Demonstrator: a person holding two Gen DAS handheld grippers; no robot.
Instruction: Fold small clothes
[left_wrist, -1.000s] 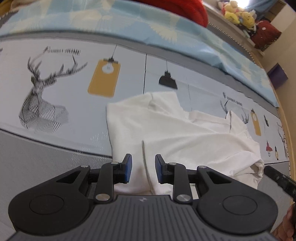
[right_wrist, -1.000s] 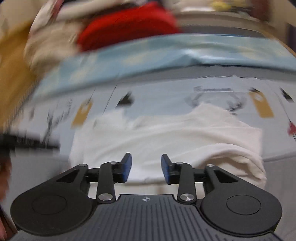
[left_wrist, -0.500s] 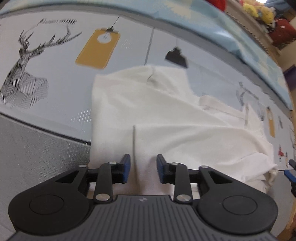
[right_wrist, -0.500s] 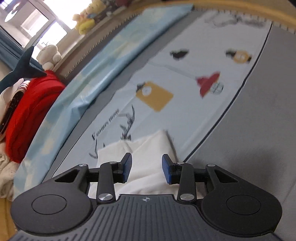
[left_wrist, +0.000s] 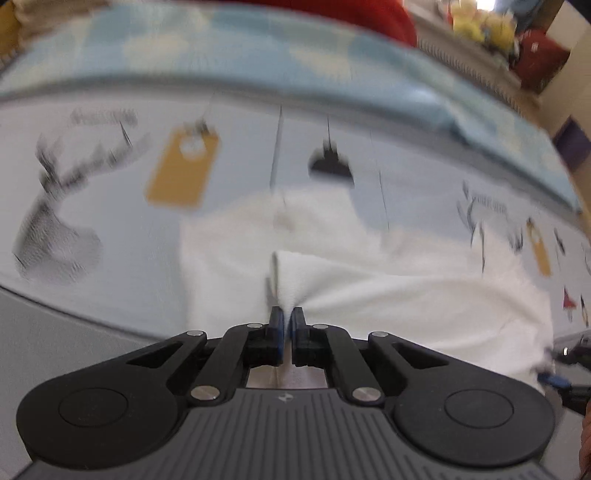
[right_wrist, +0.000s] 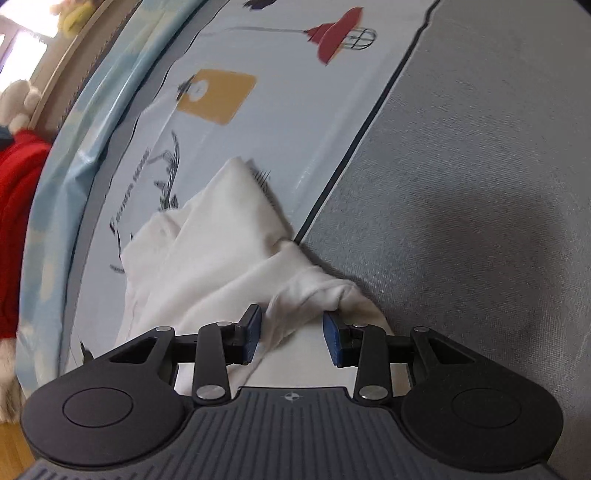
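Observation:
A small white garment (left_wrist: 369, 295) lies crumpled on a pale printed mat (left_wrist: 110, 221). In the blurred left wrist view, my left gripper (left_wrist: 287, 317) is shut on a raised fold near the garment's front edge, and the cloth puckers toward the pads. In the right wrist view, the same garment (right_wrist: 207, 251) ends in a bunched lump at the mat's border. My right gripper (right_wrist: 291, 328) stands open low over that lump, with cloth lying between the blue pads (right_wrist: 253, 334) but not squeezed. The tip of the right gripper (left_wrist: 569, 369) shows at the right edge of the left wrist view.
The mat (right_wrist: 258, 147) carries deer, lamp and tag prints and lies on a grey cover (right_wrist: 461, 184). Behind it runs a light blue blanket (left_wrist: 258, 48), with a red cushion (left_wrist: 332, 11) and plush toys (left_wrist: 480, 22) beyond.
My left gripper's jaws have closed on a fold of the white garment. My right gripper has rolled and dropped to the garment's bunched end, its jaws as wide as before.

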